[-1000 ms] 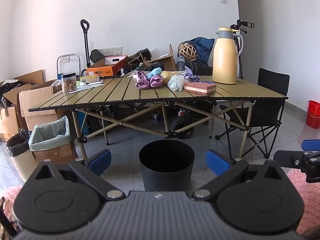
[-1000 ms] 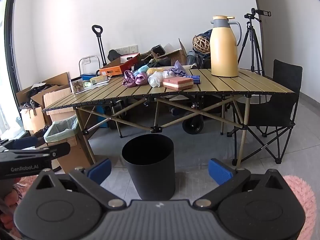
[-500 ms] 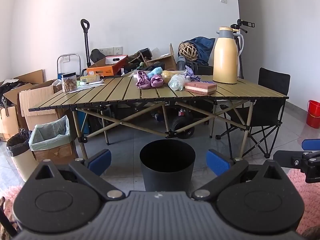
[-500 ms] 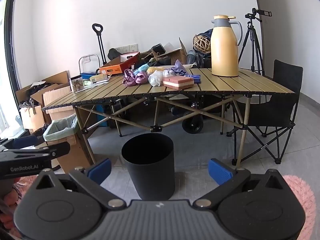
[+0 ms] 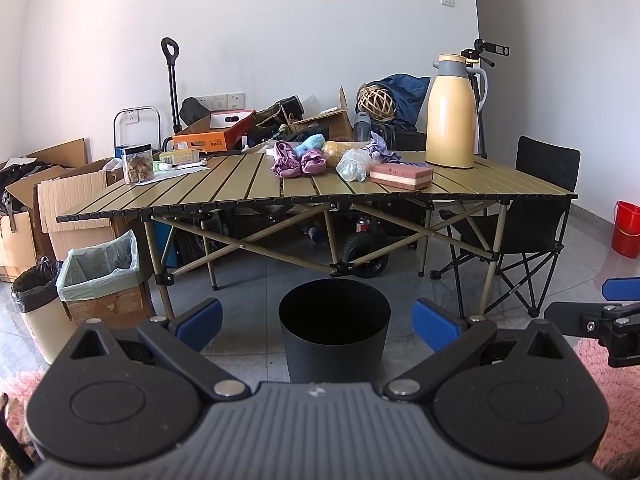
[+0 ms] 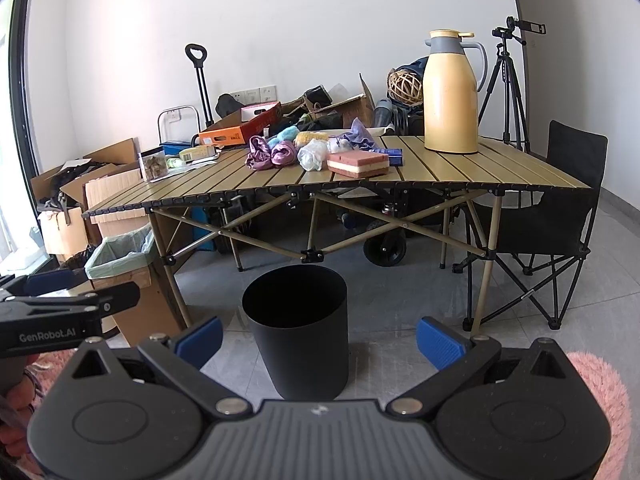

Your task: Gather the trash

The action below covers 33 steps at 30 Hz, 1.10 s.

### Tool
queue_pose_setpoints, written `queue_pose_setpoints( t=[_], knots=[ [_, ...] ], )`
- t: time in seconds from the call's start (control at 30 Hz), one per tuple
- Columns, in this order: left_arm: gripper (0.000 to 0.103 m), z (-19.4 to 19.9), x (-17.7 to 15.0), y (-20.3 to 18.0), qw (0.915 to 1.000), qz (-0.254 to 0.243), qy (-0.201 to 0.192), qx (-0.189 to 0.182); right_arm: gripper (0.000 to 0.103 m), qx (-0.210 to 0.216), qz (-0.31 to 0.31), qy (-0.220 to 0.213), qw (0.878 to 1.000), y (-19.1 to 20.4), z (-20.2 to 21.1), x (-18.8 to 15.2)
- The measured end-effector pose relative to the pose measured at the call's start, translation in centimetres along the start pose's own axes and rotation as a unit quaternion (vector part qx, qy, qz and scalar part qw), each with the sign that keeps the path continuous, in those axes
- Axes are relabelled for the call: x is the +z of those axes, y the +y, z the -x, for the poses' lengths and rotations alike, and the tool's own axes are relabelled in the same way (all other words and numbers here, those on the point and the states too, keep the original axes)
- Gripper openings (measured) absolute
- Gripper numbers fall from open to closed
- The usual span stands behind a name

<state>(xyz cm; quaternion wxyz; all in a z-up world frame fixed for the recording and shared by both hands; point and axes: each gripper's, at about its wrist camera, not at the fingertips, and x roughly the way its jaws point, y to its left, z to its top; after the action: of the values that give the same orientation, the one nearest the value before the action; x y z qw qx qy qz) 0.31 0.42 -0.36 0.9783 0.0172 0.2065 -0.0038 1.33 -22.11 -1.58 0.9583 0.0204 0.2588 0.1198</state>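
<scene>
From your left wrist camera, your left gripper [image 5: 318, 322] is spread wide and empty, low over the floor. The black bin [image 5: 334, 328] stands just beyond its fingers, near the folding table [image 5: 240, 188]; the crumpled trash [image 5: 316, 158] lies far back on the tabletop beside a layered sponge [image 5: 401, 175].

From your right wrist camera, your right gripper [image 6: 320, 342] is likewise spread and empty, the bin slightly left of centre.

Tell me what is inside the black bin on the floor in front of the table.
The black bin stands open-topped, but only its dark upper inner wall shows. No trash is visible; the bottom is hidden by the near wall and shadow.
</scene>
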Motion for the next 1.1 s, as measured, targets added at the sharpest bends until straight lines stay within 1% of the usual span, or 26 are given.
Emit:
queue_pose_setpoints(
  t=[0.5, 0.73, 1.1],
  knots=[
    [0.103, -0.17, 0.02, 0.04, 1.0, -0.002, 0.001, 0.0, 0.103, 0.0, 0.001, 0.0, 1.0, 0.22, -0.08, 0.08],
    [0.103, 0.18, 0.19, -0.04, 0.9999, -0.005, -0.011, 0.002, 0.103, 0.0, 0.001, 0.001, 1.0, 0.29, -0.13, 0.08],
    [0.103, 0.25, 0.2, -0.04, 0.9999, -0.005, -0.011, 0.002, 0.103, -0.001, 0.002, 0.0, 1.0, 0.28, -0.15, 0.06]
  ],
)
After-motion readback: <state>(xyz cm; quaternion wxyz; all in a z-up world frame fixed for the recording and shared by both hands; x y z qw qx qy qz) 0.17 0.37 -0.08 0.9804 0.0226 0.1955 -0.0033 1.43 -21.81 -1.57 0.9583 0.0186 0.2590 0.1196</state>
